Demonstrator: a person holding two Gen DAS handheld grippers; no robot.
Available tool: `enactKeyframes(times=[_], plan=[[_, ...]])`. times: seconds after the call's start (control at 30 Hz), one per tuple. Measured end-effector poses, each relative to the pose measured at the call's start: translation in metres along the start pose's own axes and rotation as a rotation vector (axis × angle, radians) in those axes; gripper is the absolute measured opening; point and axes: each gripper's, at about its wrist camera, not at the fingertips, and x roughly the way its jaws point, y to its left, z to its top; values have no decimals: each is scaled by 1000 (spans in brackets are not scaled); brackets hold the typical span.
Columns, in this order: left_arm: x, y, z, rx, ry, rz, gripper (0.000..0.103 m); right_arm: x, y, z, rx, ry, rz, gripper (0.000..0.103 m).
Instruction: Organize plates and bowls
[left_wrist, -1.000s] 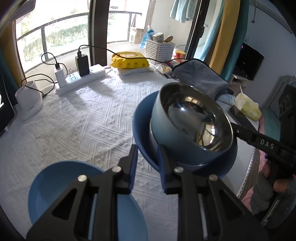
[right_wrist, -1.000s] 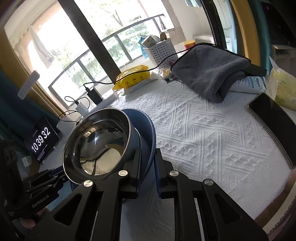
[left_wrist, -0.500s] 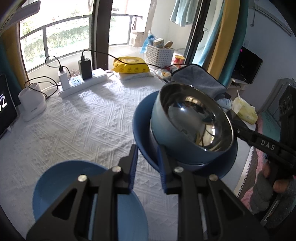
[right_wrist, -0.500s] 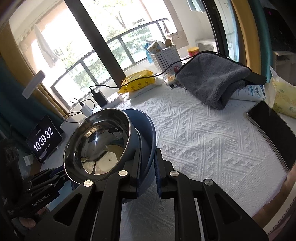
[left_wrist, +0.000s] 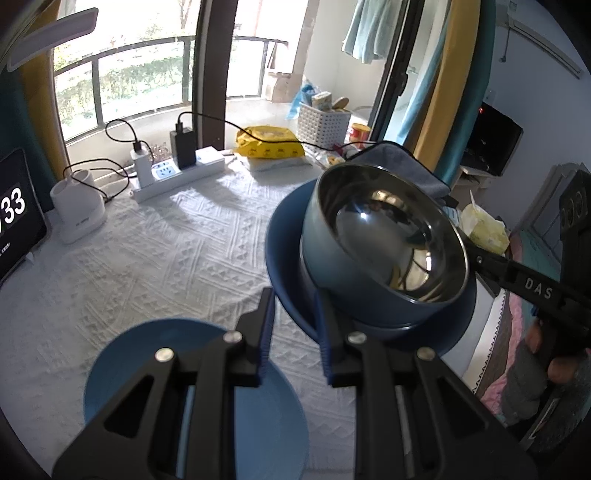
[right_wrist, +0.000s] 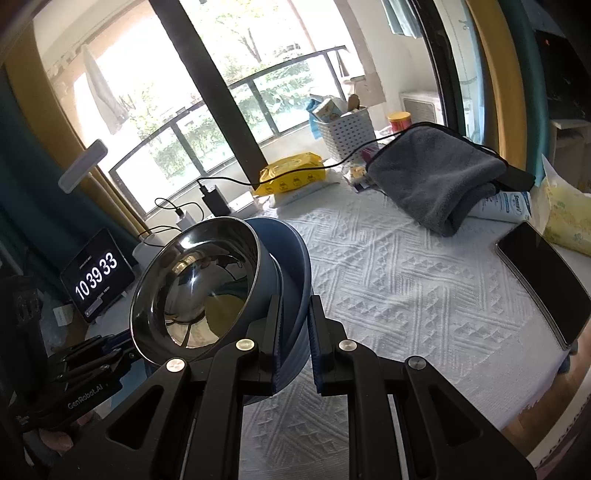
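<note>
Both pairs of jaws were nearly closed on opposite rims of the dark plate (left_wrist: 284, 254), held tilted off the counter (left_wrist: 166, 258). The bowl (left_wrist: 384, 251) sat on it. A lighter plate (left_wrist: 122, 354) lay at seven o'clock, nearer the left gripper (left_wrist: 293, 332) than the right gripper (right_wrist: 295, 339).

A steel-lined blue bowl (left_wrist: 384, 251) sits in a tilted dark blue plate (left_wrist: 284, 258) raised above the table, while another blue plate (left_wrist: 122, 354) lies flat on the white cloth.

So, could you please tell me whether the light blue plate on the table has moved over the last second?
Cannot tell: the light blue plate shifts slightly against the power strip, as camera motion would explain.
</note>
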Motion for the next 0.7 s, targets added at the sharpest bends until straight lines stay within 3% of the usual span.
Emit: enactKeyframes(times=[0.7], plan=[[-30, 33, -10, -39, -26, 25, 21, 0, 43, -3, -65, 8, 33, 16]])
